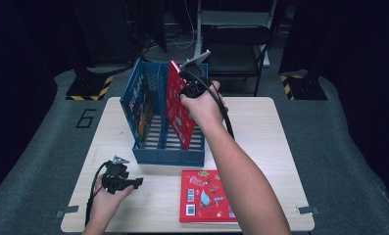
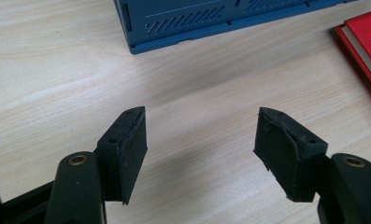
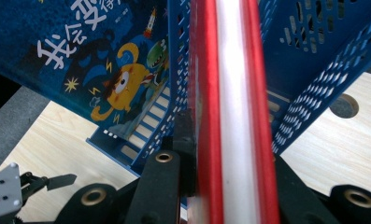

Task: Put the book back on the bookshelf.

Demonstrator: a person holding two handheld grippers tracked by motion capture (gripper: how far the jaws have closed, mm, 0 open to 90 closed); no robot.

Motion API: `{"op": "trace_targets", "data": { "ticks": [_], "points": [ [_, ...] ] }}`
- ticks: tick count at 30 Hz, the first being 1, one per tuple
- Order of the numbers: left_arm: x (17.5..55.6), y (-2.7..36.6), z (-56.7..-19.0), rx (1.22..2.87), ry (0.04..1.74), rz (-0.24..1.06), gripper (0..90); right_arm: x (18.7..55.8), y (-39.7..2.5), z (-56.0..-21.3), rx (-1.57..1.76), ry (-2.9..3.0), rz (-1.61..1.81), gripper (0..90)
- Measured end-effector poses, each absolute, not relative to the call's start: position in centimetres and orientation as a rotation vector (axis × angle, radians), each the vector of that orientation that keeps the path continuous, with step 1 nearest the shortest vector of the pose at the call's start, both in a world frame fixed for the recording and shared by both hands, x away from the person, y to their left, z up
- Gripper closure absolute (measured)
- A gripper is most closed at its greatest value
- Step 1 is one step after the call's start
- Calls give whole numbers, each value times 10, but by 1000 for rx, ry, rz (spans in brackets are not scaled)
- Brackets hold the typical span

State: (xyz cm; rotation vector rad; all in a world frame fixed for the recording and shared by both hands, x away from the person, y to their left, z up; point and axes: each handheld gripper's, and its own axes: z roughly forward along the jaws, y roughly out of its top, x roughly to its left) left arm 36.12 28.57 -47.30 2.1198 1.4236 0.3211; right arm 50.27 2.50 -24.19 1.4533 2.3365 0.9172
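Clamped by the right gripper [image 1: 189,78] fingers at its top edge, a stiff red hardcover book [image 1: 178,110] entered the blue file rack [image 1: 170,155]; left gripper [image 1: 133,182] fingers stood apart.

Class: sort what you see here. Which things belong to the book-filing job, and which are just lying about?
In the job: right gripper, red book it clamps, blue rack, blue book, second red book on table.
Lying about: folding chair, open left gripper.

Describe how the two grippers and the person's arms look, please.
Both the left gripper and the right gripper are black, each with a grey three-cornered plate on top and a black cable trailing behind. The left gripper's pads are flat, black, wedge-shaped blocks on arms with brass-coloured rivets. The forearms show no sleeves.
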Motion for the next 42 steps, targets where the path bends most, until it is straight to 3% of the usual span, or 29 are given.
{"op": "trace_targets", "data": {
  "ticks": [42],
  "points": [
    [361, 289, -474, 2095, 1426, 338, 343, 519, 68, -244, 1580, 2245, 835, 790]
  ]
}}
